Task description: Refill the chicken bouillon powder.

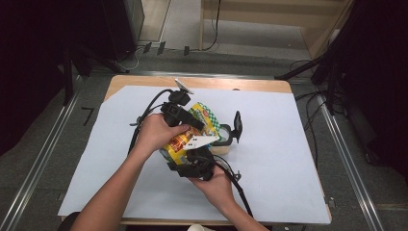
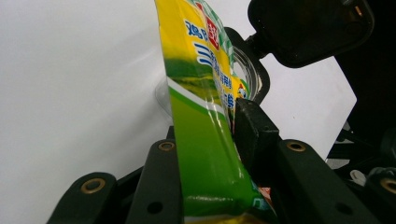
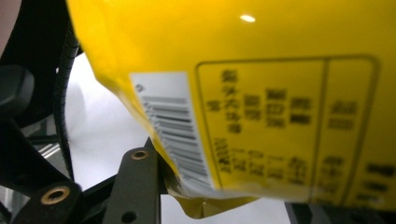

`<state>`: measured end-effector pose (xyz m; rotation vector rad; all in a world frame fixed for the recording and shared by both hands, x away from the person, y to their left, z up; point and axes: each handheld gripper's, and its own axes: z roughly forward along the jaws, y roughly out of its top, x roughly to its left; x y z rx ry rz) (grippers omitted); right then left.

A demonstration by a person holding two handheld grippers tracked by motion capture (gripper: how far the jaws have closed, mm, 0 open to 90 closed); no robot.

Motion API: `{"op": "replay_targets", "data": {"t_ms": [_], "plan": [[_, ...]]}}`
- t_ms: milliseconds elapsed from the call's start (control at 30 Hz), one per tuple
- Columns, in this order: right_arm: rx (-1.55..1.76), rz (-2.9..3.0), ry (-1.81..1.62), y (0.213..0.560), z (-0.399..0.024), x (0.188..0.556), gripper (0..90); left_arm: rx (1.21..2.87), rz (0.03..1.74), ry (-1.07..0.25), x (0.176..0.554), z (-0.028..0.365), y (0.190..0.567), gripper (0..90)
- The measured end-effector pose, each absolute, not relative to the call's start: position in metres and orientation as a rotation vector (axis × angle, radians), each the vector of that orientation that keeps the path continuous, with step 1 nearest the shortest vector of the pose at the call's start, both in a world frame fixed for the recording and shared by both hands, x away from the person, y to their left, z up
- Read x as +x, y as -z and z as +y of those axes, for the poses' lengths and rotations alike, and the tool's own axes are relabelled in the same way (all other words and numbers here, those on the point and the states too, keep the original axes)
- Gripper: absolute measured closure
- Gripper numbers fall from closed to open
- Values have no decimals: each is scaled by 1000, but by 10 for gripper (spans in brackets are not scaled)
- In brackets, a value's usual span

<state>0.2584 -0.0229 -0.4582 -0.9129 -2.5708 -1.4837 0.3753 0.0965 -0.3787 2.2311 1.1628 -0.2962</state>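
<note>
High view: both tongs, left [image 1: 195, 120] and right [image 1: 185, 159], clamp the yellow packet [image 1: 180, 142] over a lidded jar [image 1: 225, 137].

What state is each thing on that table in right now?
Packet: lifted off the table, tilted, held between both tools.
Left tool: jaws closed on the packet's green edge.
Right tool: jaws gripping the packet's yellow end by the barcode.
Clear container: standing on the sheet, its black lid flipped up, open.
White sheet: lying flat over the table.
</note>
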Motion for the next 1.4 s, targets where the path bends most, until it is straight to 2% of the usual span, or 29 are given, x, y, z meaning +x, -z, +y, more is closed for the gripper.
{"op": "replay_targets", "data": {"t_ms": [533, 933, 1400], "plan": [[-926, -2511, 1535, 456, -27, 260, 635, 2238, 1160, 289, 371, 105, 368, 697], [-917, -2534, 1500, 453, -21, 262, 581, 2310, 1159, 219, 374, 99, 366, 777], [-870, -2639, 1496, 450, -19, 260, 559, 2335, 1188, 210, 377, 88, 362, 788]]}}
